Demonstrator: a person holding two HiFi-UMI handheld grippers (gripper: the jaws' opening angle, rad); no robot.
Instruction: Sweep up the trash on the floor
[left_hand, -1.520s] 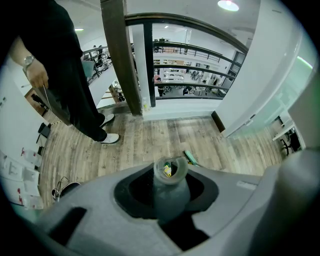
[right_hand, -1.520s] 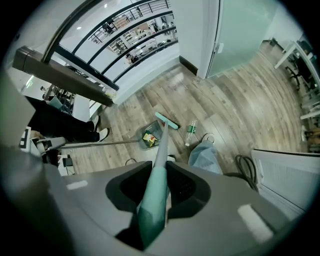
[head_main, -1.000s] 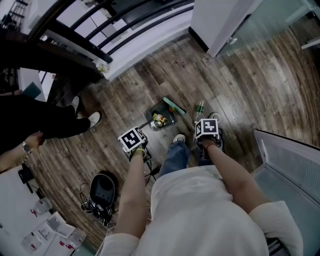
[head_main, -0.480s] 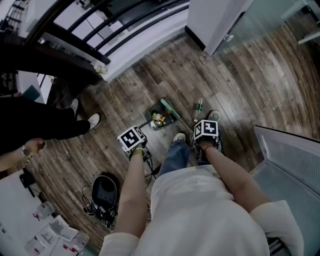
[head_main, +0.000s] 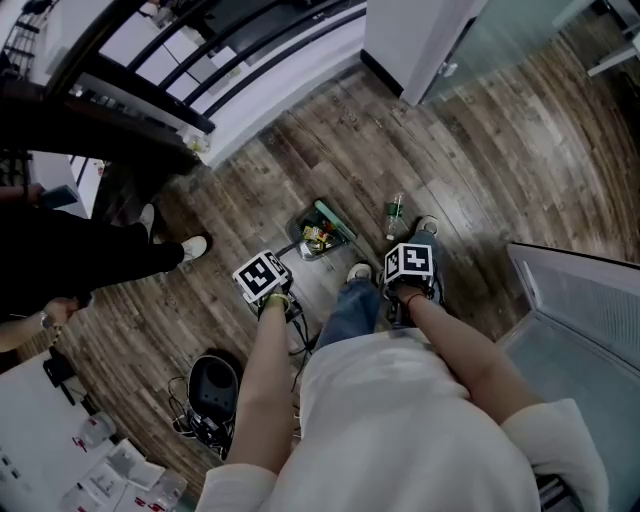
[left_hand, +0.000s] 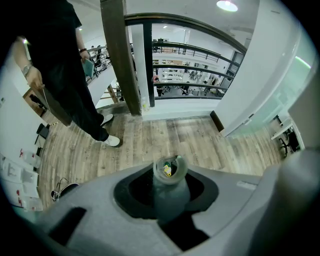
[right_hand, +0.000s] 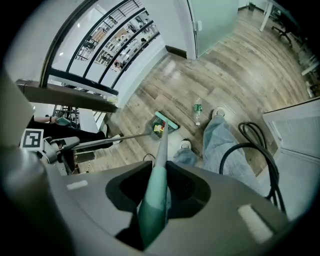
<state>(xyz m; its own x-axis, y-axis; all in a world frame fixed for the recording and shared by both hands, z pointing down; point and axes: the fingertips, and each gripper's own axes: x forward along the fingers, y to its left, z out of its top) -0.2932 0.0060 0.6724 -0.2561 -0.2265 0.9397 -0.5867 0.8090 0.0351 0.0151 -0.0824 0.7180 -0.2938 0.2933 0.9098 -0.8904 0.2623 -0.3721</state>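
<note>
A dark dustpan (head_main: 314, 240) rests on the wood floor ahead of my feet with colourful trash (head_main: 318, 236) in it. The green broom head (head_main: 335, 221) lies against its far right edge. A plastic bottle (head_main: 394, 215) lies on the floor to the right. My left gripper (head_main: 264, 283) is shut on the dustpan's long handle (left_hand: 169, 176), seen end-on. My right gripper (head_main: 410, 268) is shut on the broom's green grip (right_hand: 154, 200); the stick runs down to the broom head (right_hand: 166, 121) beside the dustpan (right_hand: 157, 129) and bottle (right_hand: 197, 111).
A bystander in black stands at the left, white shoe (head_main: 194, 246) near the dustpan. A black bag with cables (head_main: 210, 383) lies at lower left. A railing (head_main: 200, 60) and white wall (head_main: 410, 40) bound the far side. A grey panel (head_main: 580, 300) stands right; a black hose (right_hand: 260, 155) hangs there.
Both grippers keep their hold and the broom and dustpan stay together. The head view has drifted slightly, and the bystander's shoe has shifted a little to the right.
</note>
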